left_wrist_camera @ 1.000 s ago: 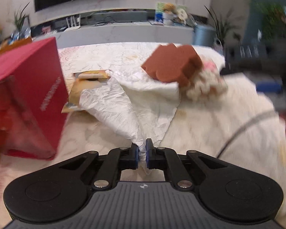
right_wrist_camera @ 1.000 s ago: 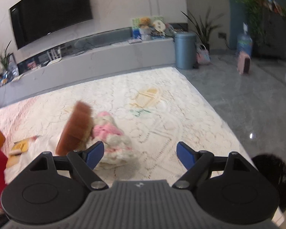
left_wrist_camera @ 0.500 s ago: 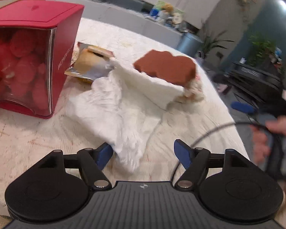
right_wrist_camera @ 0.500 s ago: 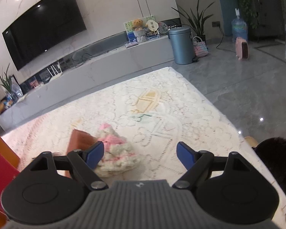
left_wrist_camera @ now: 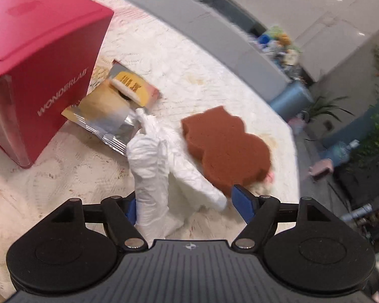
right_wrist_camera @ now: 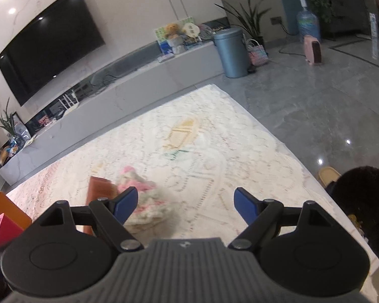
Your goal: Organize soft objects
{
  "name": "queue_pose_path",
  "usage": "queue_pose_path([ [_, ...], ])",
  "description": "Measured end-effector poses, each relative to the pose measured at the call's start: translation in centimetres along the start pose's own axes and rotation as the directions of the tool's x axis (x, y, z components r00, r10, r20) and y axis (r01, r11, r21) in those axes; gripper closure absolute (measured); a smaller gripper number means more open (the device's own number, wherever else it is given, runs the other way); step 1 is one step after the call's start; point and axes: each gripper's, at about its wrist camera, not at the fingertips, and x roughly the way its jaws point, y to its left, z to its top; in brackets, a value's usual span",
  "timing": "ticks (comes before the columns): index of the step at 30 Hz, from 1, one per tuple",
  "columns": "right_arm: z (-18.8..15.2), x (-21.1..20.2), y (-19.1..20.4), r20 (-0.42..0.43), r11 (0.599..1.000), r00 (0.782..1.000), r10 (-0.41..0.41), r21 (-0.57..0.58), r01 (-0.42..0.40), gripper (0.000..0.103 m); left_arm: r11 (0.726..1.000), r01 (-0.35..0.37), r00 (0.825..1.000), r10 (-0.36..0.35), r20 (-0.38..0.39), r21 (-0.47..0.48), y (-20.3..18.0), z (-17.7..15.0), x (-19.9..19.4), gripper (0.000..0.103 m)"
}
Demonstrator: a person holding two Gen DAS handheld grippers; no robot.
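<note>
A crumpled white cloth point(left_wrist_camera: 159, 166) lies on the lace-covered table, its near end between my open left gripper point(left_wrist_camera: 187, 207) fingers, not gripped. A brown sponge point(left_wrist_camera: 224, 146) rests on the cloth's far side, over a pink-and-white knitted piece point(left_wrist_camera: 267, 179). In the right wrist view the knitted piece point(right_wrist_camera: 144, 202) and the brown sponge point(right_wrist_camera: 99, 189) lie just beyond the left finger of my open, empty right gripper point(right_wrist_camera: 187, 204).
A red box point(left_wrist_camera: 35, 65) marked WONDERLAB stands at the left, also showing in the right wrist view point(right_wrist_camera: 0, 229). A silver and yellow snack packet point(left_wrist_camera: 116, 106) lies beside it. The table's right edge point(right_wrist_camera: 290, 151) drops to a grey floor.
My left gripper opened and let go of the white cloth, then rose and tilted down over it. The right gripper stayed open and pulled back slightly.
</note>
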Motion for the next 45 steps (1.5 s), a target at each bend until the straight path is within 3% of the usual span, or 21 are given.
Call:
queue_pose_path([
  [3, -0.1, -0.1, -0.7, -0.002, 1.000, 1.000, -0.019, 0.009, 0.019, 0.021, 0.994, -0.068, 0.998, 0.067, -0.020, -0.089, 0.6, 0.9, 1.9, 0.016],
  [6, -0.2, -0.2, -1.4, -0.005, 1.000, 1.000, -0.009, 0.026, 0.010, 0.021, 0.977, -0.118, 0.992, 0.123, 0.017, -0.176, 1.9, 1.5, 2.2, 0.018],
  [7, -0.2, -0.1, -1.6, -0.006, 0.999, 1.000, -0.007, 0.035, 0.007, 0.021, 0.974, -0.148, 0.988, 0.153, 0.020, -0.170, 2.2, 1.7, 2.4, 0.025],
  [9, -0.2, 0.0, -1.9, -0.011, 0.999, 1.000, -0.005, 0.047, 0.005, 0.021, 0.982, -0.175, 0.984, 0.175, 0.001, -0.066, 2.1, 2.1, 2.9, 0.053],
  [10, -0.3, 0.1, -2.0, -0.013, 0.999, 1.000, 0.000, 0.047, 0.001, 0.021, 0.985, -0.172, 0.985, 0.172, -0.021, -0.002, 1.8, 2.2, 2.9, 0.073],
  [11, -0.4, 0.2, -2.1, -0.018, 0.999, 1.000, 0.008, 0.045, -0.007, 0.021, 0.987, -0.155, 0.986, 0.158, -0.050, 0.052, 1.7, 2.2, 3.2, 0.083],
  [14, -0.7, 0.9, -2.7, -0.048, 0.995, 0.998, 0.044, 0.088, -0.040, 0.021, 0.983, -0.138, 0.988, 0.146, -0.058, 0.124, 1.6, 2.0, 2.9, 0.091],
  [16, -0.7, 1.1, -2.8, -0.055, 0.993, 0.997, 0.063, 0.104, -0.057, 0.021, 0.975, -0.141, 0.987, 0.151, -0.046, 0.170, 1.7, 2.0, 2.3, 0.092],
  [20, -0.9, 1.4, -1.9, -0.046, 0.976, 0.979, 0.196, 0.106, -0.191, 0.027, 0.959, -0.142, 0.983, 0.165, -0.075, 0.246, 2.1, 1.6, 1.3, 0.092],
  [23, -1.5, 2.2, 0.1, -0.123, 0.946, 0.938, 0.323, 0.071, -0.317, 0.029, 0.955, -0.137, 0.981, 0.167, -0.095, 0.264, 2.5, 1.6, 0.2, 0.092],
  [27, -2.6, 3.9, 2.8, -0.238, 0.928, 0.899, 0.368, 0.030, -0.371, 0.029, 0.951, -0.119, 0.979, 0.160, -0.125, 0.284, 3.1, 1.4, -0.4, 0.092],
  [30, -3.6, 5.9, 2.7, -0.307, 0.944, 0.893, 0.329, 0.096, -0.315, 0.026, 0.950, -0.114, 0.977, 0.160, -0.139, 0.291, 3.4, 1.2, -0.7, 0.092],
  [33, -3.5, 5.7, 2.4, -0.291, 0.946, 0.900, 0.324, 0.086, -0.313, 0.022, 0.942, -0.115, 0.976, 0.166, -0.141, 0.316, 3.2, 1.1, -0.9, 0.089],
  [37, -3.8, 4.9, 3.3, -0.290, 0.949, 0.918, 0.270, -0.081, -0.305, 0.012, 0.915, -0.161, 0.976, 0.203, -0.078, 0.371, 2.5, 0.4, -0.9, 0.083],
  [39, -3.9, 4.5, 3.9, -0.273, 0.938, 0.927, 0.257, -0.161, -0.307, 0.006, 0.919, -0.158, 0.978, 0.196, -0.070, 0.362, 2.4, 0.3, -0.9, 0.073],
  [40, -4.1, 4.5, 4.1, -0.272, 0.929, 0.925, 0.264, -0.188, -0.320, 0.005, 0.926, -0.145, 0.981, 0.181, -0.073, 0.350, 2.4, 0.2, -1.0, 0.062],
  [42, -4.6, 4.5, 4.6, -0.288, 0.910, 0.914, 0.284, -0.220, -0.352, 0.006, 0.941, -0.152, 0.983, 0.177, -0.056, 0.301, 2.5, 0.5, -1.1, 0.057],
  [43, -4.7, 4.5, 4.8, -0.289, 0.906, 0.914, 0.283, -0.233, -0.354, 0.005, 0.947, -0.161, 0.983, 0.180, -0.042, 0.278, 2.5, 0.7, -1.1, 0.048],
  [44, -4.8, 4.4, 4.9, -0.288, 0.900, 0.915, 0.282, -0.252, -0.356, 0.005, 0.952, -0.159, 0.984, 0.174, -0.032, 0.262, 2.6, 1.0, -1.0, 0.031],
  [45, -5.0, 4.3, 5.1, -0.286, 0.892, 0.917, 0.279, -0.278, -0.357, 0.005, 0.958, -0.145, 0.987, 0.158, -0.033, 0.248, 2.6, 1.4, -0.9, 0.026],
])
